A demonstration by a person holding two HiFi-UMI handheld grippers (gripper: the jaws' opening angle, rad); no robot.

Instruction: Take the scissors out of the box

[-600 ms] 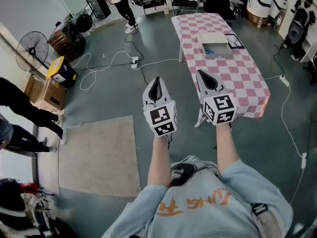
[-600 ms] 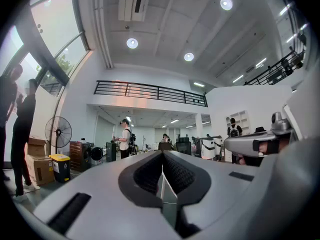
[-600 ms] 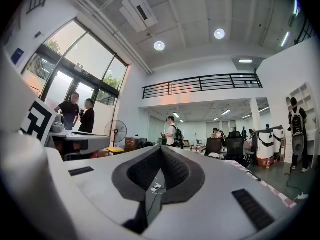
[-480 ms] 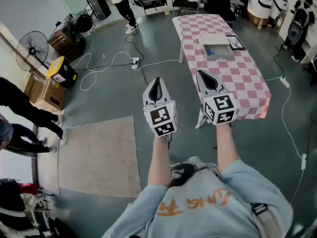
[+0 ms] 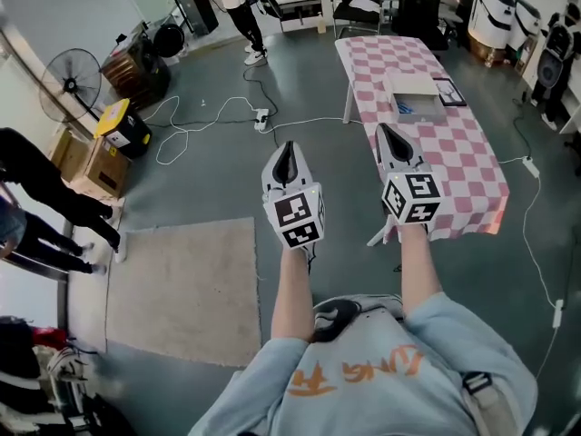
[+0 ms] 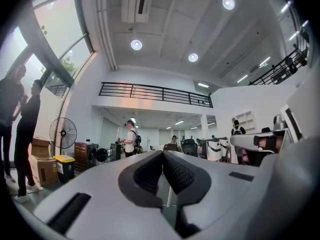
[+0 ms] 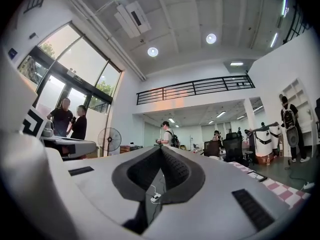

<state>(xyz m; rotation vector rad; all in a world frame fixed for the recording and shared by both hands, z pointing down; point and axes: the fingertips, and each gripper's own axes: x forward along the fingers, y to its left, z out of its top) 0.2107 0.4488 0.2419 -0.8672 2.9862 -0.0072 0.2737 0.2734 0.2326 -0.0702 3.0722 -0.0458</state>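
Head view: pale open box [image 5: 419, 87]; left hand-held gripper [image 5: 287, 147], right hand-held gripper [image 5: 382, 130] closed, empty.

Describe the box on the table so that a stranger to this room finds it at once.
Find the long table under the pink-and-white checked cloth, ahead and to the right. On its far half sits a pale box. Its only neighbour is a flat dark panel; the box stands raised, with something blue inside.
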